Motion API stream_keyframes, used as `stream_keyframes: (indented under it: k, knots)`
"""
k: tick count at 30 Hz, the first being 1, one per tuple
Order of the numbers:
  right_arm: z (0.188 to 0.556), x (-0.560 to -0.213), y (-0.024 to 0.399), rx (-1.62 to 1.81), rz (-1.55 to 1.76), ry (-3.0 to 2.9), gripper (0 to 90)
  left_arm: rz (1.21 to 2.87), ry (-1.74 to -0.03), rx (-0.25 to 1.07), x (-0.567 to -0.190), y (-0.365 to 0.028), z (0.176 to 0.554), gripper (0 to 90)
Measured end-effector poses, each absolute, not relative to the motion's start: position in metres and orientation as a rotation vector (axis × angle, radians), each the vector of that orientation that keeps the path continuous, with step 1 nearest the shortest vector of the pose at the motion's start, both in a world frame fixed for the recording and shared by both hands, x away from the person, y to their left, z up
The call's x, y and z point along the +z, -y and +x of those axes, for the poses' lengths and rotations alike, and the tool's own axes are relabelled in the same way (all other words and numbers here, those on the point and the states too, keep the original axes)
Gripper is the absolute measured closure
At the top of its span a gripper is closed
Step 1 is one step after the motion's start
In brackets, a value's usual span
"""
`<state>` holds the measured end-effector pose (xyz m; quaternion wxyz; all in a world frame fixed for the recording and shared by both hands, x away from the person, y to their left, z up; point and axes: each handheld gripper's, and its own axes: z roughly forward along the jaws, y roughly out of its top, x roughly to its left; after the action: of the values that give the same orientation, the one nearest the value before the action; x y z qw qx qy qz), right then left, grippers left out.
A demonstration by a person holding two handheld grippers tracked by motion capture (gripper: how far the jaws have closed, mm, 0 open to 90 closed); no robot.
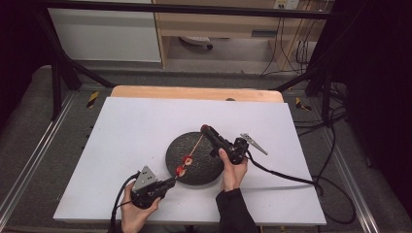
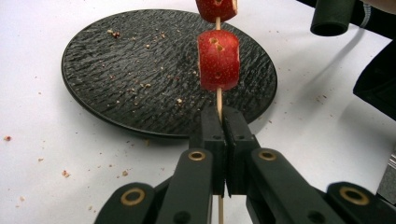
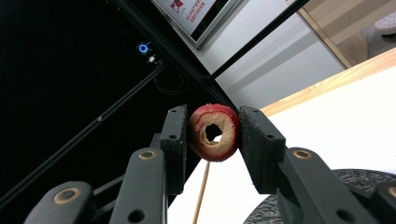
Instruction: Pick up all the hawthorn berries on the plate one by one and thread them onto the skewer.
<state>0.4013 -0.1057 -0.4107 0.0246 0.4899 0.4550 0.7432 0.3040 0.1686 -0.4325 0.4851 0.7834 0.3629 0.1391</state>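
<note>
The left gripper (image 2: 223, 122) has its jaws pressed tight on a thin wooden stick (image 2: 218, 99). Just past the fingers (image 2: 212, 133), two red apple pieces (image 2: 218, 59) sit on the stick, over a black plate (image 2: 126, 74). The right gripper (image 3: 214, 132) pinches an apple ring (image 3: 214, 132) between its fingers (image 3: 175, 135). A sign (image 3: 187, 10) beyond them has red writing, too small to read.

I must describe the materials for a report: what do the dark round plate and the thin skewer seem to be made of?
The dark round plate looks like slate or slate-style stoneware, matte: its black surface is rough and ridged, without shine. The thin pale skewer looks like bamboo or wood, unvarnished: straw-coloured, dull and straight, it passes through the red apple pieces.
</note>
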Motion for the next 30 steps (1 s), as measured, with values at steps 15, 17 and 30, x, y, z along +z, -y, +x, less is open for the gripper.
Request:
stream_keyframes:
  k: [15,17,30]
  knots:
    - [0.399,-0.413,0.104,2.321,1.521,-1.383,64.0,1.871,-0.918,0.330,-0.427,-0.154,0.310,88.2]
    - [0.399,-0.412,0.104,2.319,1.515,-1.385,64.1,1.866,-0.918,0.327,-0.427,-0.152,0.310,88.3]
    - [0.403,-0.411,0.104,2.335,1.499,-1.319,64.5,1.803,-0.957,0.331,-0.425,-0.146,0.310,88.4]
